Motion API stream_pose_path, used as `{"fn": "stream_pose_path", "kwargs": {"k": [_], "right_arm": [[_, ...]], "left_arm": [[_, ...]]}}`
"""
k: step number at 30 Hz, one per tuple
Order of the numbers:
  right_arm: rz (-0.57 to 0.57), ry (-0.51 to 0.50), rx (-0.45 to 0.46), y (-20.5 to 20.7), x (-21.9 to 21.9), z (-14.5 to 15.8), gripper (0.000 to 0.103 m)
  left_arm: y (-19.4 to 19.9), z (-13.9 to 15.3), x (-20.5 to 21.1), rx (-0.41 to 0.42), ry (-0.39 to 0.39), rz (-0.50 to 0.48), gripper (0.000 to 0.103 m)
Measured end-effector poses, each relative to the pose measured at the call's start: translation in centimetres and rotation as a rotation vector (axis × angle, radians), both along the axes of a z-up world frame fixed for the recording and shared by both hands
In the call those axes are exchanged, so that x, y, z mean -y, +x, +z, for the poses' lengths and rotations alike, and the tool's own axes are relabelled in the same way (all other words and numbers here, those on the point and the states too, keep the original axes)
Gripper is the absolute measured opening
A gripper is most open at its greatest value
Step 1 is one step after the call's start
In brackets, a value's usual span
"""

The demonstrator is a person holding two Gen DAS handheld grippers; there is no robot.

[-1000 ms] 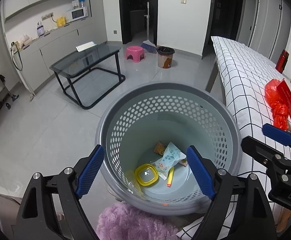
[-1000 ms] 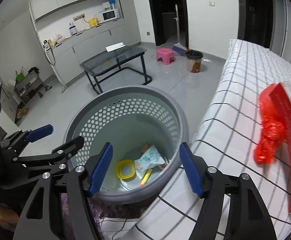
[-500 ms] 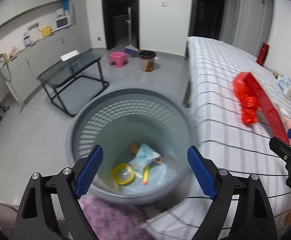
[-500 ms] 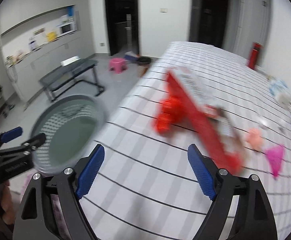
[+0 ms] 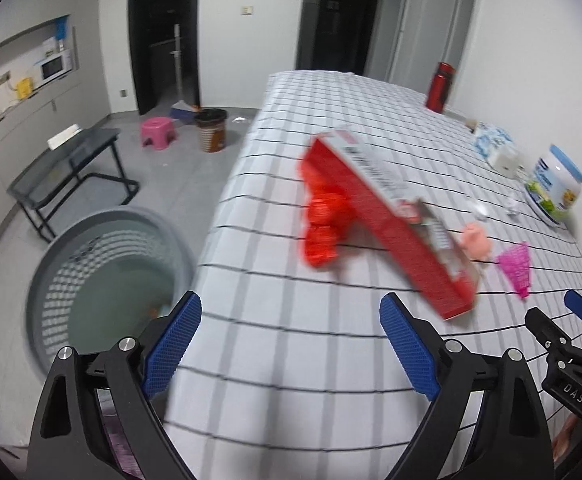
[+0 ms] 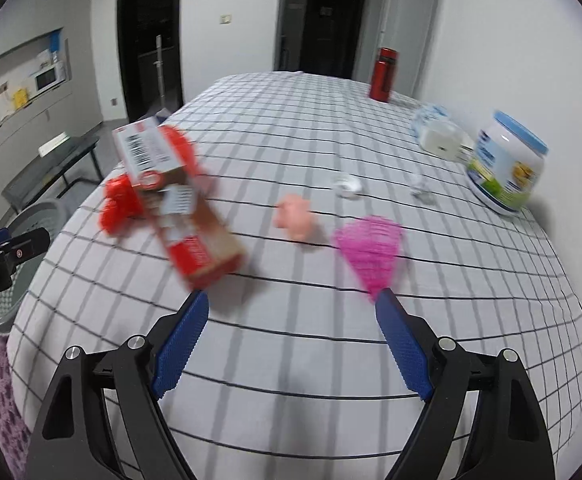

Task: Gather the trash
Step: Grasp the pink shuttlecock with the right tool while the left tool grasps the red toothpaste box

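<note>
Your left tool (image 5: 287, 336) has just spread wider with nothing between its jaws, hanging over the near edge of the checked desk (image 5: 291, 360). Only its view shows the inside of the grey basket (image 5: 51, 264) on the floor at the left, beside the desk; the right view catches just a sliver of that basket's rim. Further right, the red box (image 5: 391, 224) lies on the desk against a crumpled red bag (image 5: 323, 216). Your right tool (image 6: 291, 336) is also spread wide and empty. Its view gives the clearer look at the pink lump (image 6: 297, 220), the pink net (image 6: 371, 252) and the white jar (image 6: 503, 164) at the far right.
</note>
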State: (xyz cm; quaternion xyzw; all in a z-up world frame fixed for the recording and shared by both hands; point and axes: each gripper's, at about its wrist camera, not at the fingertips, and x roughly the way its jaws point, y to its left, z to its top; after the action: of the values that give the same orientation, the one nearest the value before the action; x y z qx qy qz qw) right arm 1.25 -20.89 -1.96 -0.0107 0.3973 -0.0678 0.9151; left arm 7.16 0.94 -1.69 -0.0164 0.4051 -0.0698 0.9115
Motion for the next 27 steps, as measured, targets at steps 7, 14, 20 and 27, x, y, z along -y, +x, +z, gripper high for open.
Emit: {"fn": "stream_pose_path", "kwargs": {"k": [7,14,20,27], "right_arm": [[-0.077,0.055,-0.038,0.8,5.5,-1.3,0.082],[-0.083,0.068,-0.088,3.4,8.7,-3.1,0.082],[-0.065,0.105,-0.116,5.9,9.8,-4.3,0.082],[-0.042,0.036,-0.124,8.0,9.0,-4.9,0.082]], "left_arm": [[1.1,0.0,5.0,-0.001,0.002,-0.027,0.093],[2.1,-0.4,7.4,-0.013,0.007,0.0,0.094],[3.0,-1.1,8.5,-0.034,0.027,0.019,0.093],[3.5,-1.4,9.2,-0.035,0.049,0.028,0.094]]}}
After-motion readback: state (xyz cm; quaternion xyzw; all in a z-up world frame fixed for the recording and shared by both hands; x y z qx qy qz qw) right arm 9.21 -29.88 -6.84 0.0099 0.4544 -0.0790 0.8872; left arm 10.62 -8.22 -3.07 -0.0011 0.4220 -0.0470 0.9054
